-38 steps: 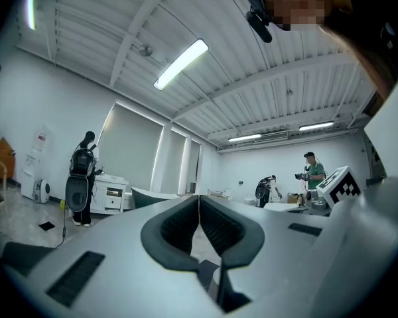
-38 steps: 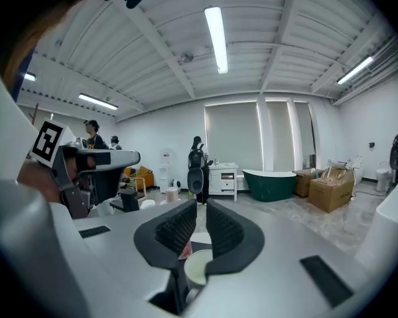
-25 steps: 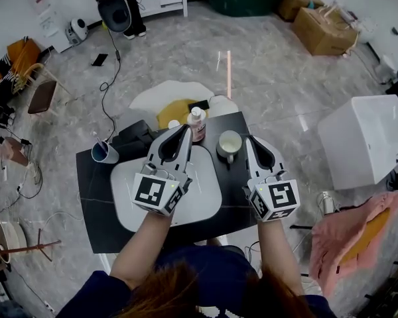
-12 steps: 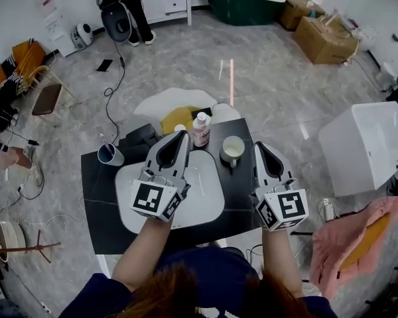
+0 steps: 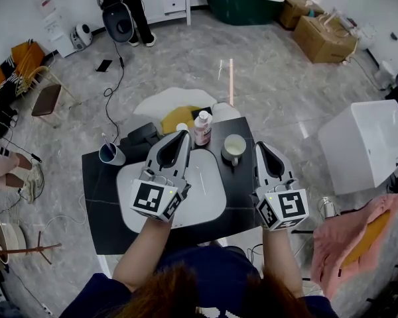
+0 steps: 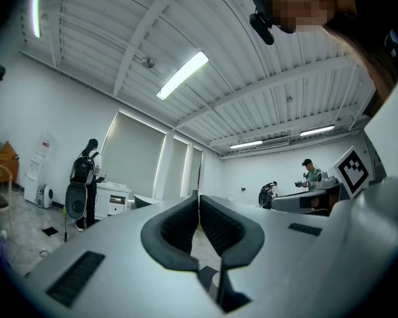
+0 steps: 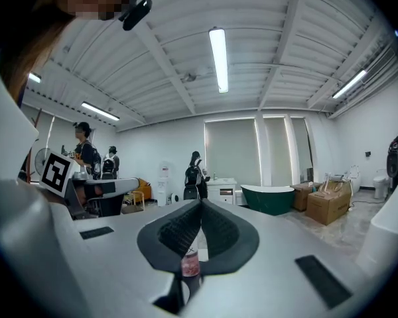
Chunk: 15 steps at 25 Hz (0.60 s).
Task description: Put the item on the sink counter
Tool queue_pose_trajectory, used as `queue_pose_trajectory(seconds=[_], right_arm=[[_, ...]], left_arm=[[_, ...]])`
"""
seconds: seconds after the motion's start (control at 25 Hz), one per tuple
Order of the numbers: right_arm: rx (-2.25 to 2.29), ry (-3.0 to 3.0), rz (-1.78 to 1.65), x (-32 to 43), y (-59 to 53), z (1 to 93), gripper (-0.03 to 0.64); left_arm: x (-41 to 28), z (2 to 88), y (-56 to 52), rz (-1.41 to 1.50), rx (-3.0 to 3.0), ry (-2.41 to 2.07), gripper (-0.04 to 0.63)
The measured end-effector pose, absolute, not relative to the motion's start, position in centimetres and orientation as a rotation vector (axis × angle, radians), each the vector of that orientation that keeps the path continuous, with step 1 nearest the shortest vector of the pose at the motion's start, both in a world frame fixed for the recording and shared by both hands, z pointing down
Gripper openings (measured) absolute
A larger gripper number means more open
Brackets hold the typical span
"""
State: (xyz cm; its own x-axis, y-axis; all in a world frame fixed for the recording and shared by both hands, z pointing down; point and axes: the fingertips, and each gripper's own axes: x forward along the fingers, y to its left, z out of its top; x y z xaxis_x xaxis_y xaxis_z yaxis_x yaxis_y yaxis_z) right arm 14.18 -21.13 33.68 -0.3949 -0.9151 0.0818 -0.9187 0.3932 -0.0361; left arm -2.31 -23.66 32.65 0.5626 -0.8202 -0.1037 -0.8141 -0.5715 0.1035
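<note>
Cup (image 5: 109, 154), blue, stands at the black table's (image 5: 96, 197) back left corner, with bare top in front of it. Left tongs (image 5: 184, 134), clenched on nothing, hover over the white basin (image 5: 202, 201). Just beyond their tips a bottle (image 5: 201, 128) with a pink label, print too small to read, stands near the back edge, a white mug (image 5: 234, 148) beside it. Right tongs (image 5: 259, 146), clenched and empty, hang above the right edge.

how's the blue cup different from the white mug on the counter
The blue cup is dark blue; the white mug is pale. The blue cup stands at the far left corner of the counter, the white mug right of the pink bottle. Both stand upright, open end up, beside the basin.
</note>
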Motion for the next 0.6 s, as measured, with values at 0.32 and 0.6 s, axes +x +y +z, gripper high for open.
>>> queue_pose_trajectory(seconds=[0.32,0.6], right_arm=[[1.714,-2.570,0.111,14.07,-20.75,33.61,0.015],[1.728,-2.570,0.118,14.02,-20.75,33.78,0.015]], left_arm=[[-2.06,33.12,-23.39,-0.192,2.746,-1.409,0.023],[-1.97,33.25,-23.28,-0.184,2.753,-1.404,0.023]])
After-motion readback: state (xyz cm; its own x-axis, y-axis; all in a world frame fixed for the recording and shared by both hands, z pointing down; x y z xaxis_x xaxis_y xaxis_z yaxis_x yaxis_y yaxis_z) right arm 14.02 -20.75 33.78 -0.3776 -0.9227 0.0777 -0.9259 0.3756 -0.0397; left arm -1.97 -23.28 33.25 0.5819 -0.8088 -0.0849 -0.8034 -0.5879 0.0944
